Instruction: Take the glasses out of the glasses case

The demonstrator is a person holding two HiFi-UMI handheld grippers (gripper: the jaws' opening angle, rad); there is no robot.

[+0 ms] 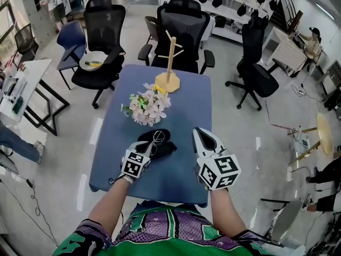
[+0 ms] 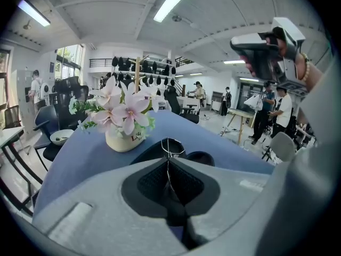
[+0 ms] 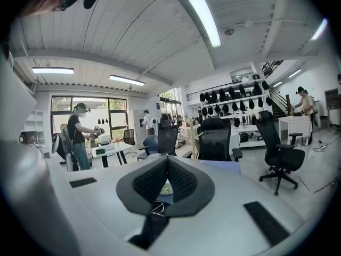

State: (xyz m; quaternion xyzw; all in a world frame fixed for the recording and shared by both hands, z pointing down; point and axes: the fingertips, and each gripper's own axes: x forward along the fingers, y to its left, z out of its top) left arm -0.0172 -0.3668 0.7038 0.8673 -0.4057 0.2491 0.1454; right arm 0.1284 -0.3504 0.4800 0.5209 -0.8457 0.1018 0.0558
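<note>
Only one thin wire rim of the glasses [image 2: 172,146] shows above the left gripper [image 2: 167,163], at centre frame. The rest is hidden, and the black glasses case [image 2: 202,158] just behind is half covered. Those jaws are pinched together on the wire frame. The right gripper [image 3: 167,163], lower centre of its view, is closed on nothing, right of the case over the blue table [image 1: 186,95].
</note>
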